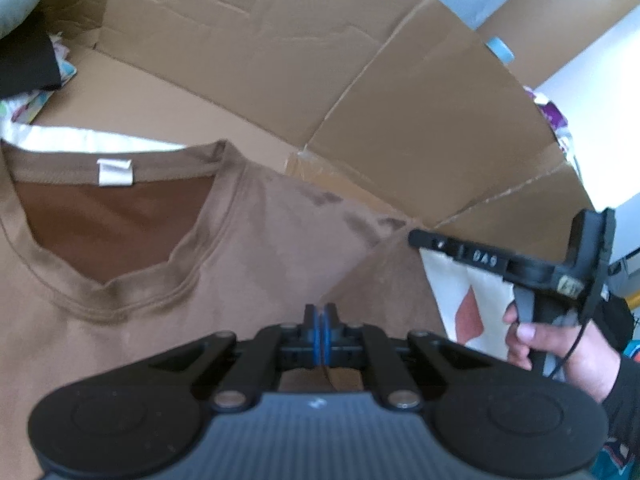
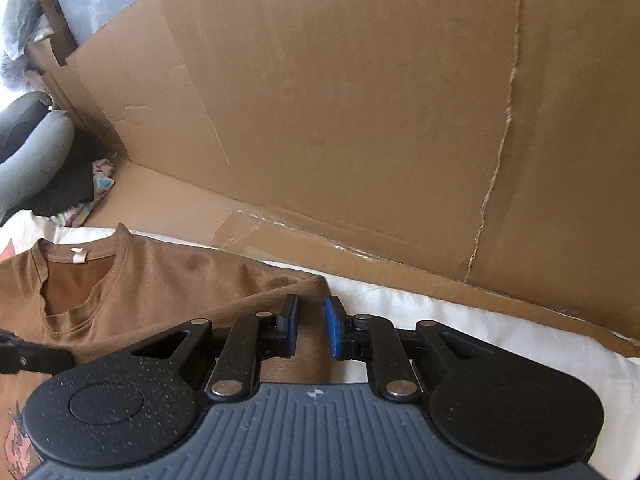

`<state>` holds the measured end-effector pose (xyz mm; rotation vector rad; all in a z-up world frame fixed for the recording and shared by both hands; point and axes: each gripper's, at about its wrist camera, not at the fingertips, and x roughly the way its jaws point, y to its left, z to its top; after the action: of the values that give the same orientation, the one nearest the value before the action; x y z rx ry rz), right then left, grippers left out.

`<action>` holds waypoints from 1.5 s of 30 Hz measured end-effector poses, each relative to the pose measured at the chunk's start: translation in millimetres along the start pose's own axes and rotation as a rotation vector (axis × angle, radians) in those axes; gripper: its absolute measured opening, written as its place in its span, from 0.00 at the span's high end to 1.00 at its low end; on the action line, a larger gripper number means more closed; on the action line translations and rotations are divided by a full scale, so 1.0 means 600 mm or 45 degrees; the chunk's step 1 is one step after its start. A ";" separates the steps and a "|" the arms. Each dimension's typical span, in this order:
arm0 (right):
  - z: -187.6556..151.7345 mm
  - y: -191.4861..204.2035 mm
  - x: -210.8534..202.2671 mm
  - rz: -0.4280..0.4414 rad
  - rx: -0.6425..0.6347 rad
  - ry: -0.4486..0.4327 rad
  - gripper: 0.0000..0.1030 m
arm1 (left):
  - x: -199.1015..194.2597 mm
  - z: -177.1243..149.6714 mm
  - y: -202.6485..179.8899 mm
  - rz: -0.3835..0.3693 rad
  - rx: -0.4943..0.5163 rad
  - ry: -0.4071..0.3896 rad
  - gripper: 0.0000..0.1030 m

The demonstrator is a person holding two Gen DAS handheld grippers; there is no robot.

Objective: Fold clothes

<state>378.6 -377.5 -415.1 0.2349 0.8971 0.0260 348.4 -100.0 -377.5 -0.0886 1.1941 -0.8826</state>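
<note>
Left wrist view shows a brown T-shirt [image 1: 248, 240] lying flat on a white cloth [image 1: 80, 140], with a large flattened cardboard sheet [image 1: 280, 60] standing behind the shirt as a creased, taped wall. No container holding anything can be made out; a heap of dark and patterned fabric [image 1: 36, 72] sits beyond the shirt's collar. The shirt is a soft, matte knit with a stitched V-neck collar and a small white label [image 1: 115, 172] inside the neckband. The left gripper [image 1: 322, 316] points steeply down over the shirt's front, below the collar; its blue-padded fingers [image 1: 318, 328] are pressed together, and it cannot be told whether fabric is pinched between them. To the shirt's right side, a hand [image 1: 560, 344] in a dark sleeve grips the handle of the right gripper [image 1: 416, 237], seen side-on at the shirt's shoulder corner. In the right wrist view, the right gripper [image 2: 312, 326] also tilts steeply down, its fingers a narrow gap apart; the folded brown sleeve edge lies under and between them, with the pads clear of the cloth.
</note>
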 end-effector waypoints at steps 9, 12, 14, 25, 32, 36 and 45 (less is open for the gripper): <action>0.007 0.028 0.050 -0.062 -0.119 0.087 0.78 | 0.011 -0.006 0.007 0.044 0.037 0.004 0.98; 0.007 0.028 0.058 -0.098 -0.136 0.091 0.74 | 0.022 0.000 0.010 0.065 0.048 0.010 0.98; 0.006 0.031 0.058 -0.123 -0.147 0.090 0.74 | 0.029 0.003 0.013 0.077 0.043 0.013 0.98; 0.014 0.042 0.062 -0.224 -0.244 0.121 0.82 | 0.066 0.012 0.017 0.150 0.065 0.021 0.98; 0.017 0.017 0.038 -0.115 -0.107 0.159 0.75 | 0.061 0.003 0.023 0.149 -0.046 0.019 0.91; -0.011 0.006 -0.009 -0.043 -0.121 0.123 0.66 | 0.045 -0.020 0.024 0.101 -0.095 0.011 0.80; -0.085 0.011 -0.082 0.011 -0.150 0.122 0.66 | 0.032 -0.071 0.000 0.006 -0.164 0.011 0.64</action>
<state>308.8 -367.1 -406.6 0.1281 0.9868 0.0987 314.8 -96.2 -409.6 -0.1862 1.2582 -0.8022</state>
